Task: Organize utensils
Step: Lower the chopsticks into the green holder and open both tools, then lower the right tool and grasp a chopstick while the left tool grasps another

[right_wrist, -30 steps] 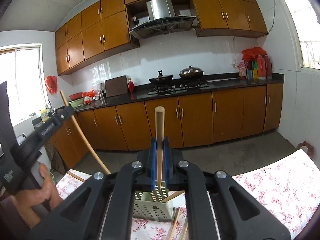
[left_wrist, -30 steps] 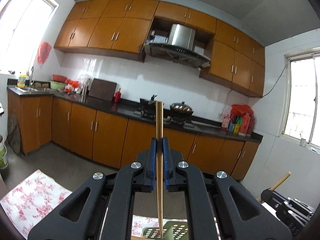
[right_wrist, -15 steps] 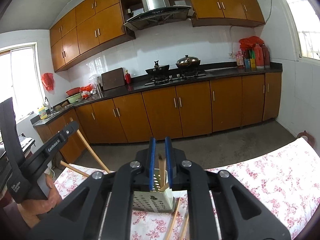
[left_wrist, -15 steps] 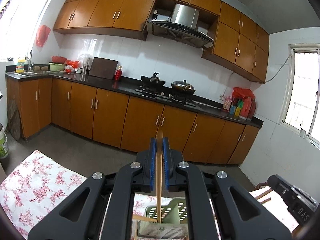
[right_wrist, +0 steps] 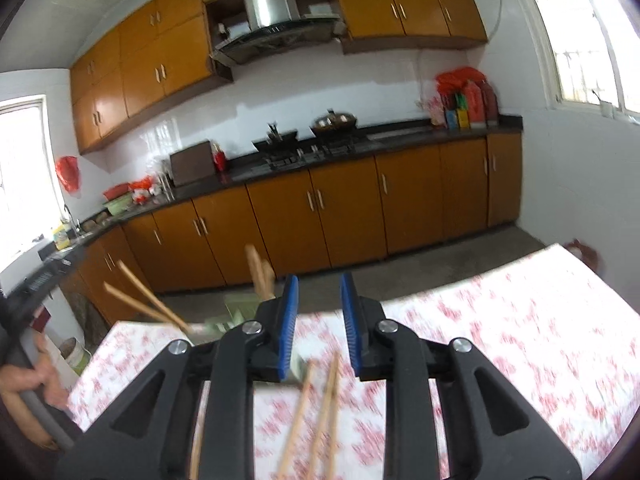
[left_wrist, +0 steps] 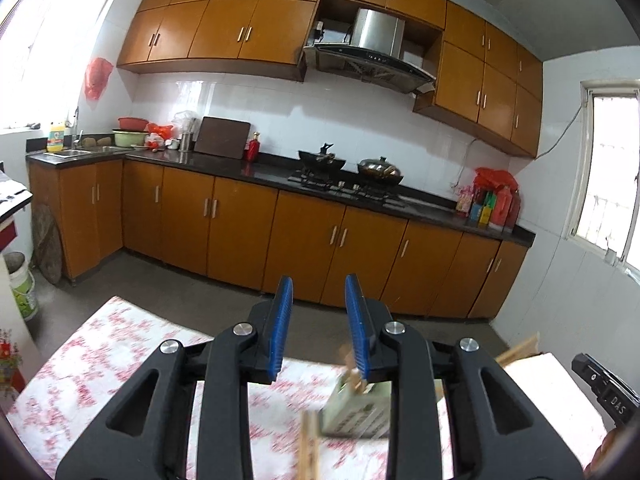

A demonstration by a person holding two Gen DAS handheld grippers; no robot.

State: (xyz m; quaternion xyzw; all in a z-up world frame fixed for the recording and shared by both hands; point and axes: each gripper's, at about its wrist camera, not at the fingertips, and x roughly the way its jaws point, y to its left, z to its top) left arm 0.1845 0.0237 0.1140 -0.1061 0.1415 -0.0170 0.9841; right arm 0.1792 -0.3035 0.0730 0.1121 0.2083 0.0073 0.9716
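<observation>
Both claws, left claw (left_wrist: pixel 319 312) and right claw (right_wrist: pixel 319 312), agape and empty; loose chopsticks (right_wrist: pixel 316 408) on desk (right_wrist: pixel 520 340) under right claw; beyond, near far edge, tilted holder (left_wrist: pixel 358 412) with sticks leaning out; risk: a knock topples it.
</observation>
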